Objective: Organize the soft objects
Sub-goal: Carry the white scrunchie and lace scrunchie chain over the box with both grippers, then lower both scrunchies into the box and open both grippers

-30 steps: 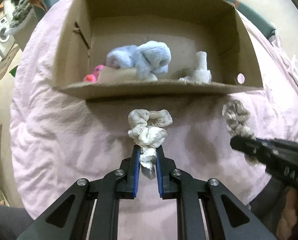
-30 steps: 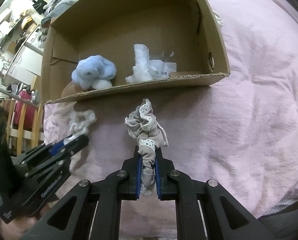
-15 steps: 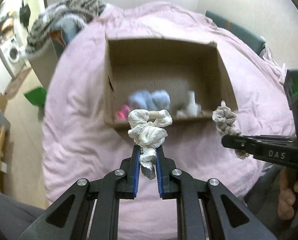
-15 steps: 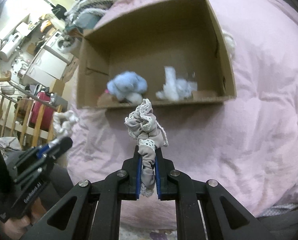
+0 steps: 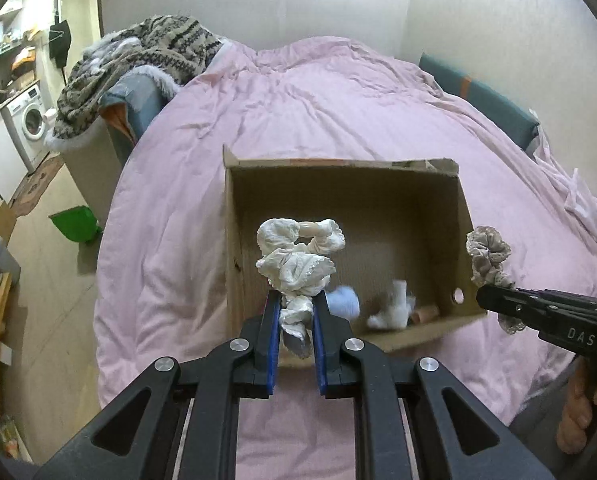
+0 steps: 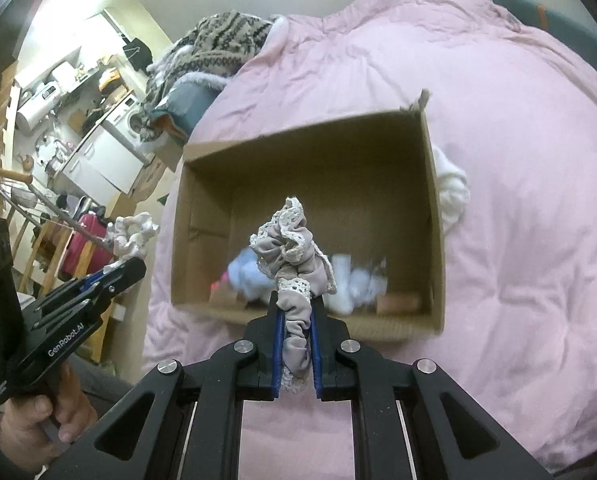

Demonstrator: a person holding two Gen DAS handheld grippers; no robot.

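My left gripper (image 5: 295, 305) is shut on a white satin scrunchie (image 5: 298, 256), held up over the near wall of an open cardboard box (image 5: 234, 240). My right gripper (image 6: 294, 307) is shut on a grey scrunchie with lace trim (image 6: 290, 244), also raised in front of the box (image 6: 434, 208). Each gripper shows in the other's view: the right gripper (image 5: 483, 295) with the grey scrunchie (image 5: 488, 254), the left gripper (image 6: 138, 266) with the white scrunchie (image 6: 132, 234). Inside the box lie a light blue plush (image 5: 343, 300), white soft items (image 5: 394, 308) and a beige piece (image 5: 426, 314).
The box sits on a bed with a pink duvet (image 5: 318, 100). A knitted patterned garment (image 5: 146, 56) is piled at the bed's far left. A white fluffy item (image 6: 452, 192) lies outside the box's right wall. A green dustpan (image 5: 74, 224) is on the floor at left.
Both grippers have risen with their scrunchies, from level with the box's front wall to above it. The box now looks smaller and its inside shows from above.
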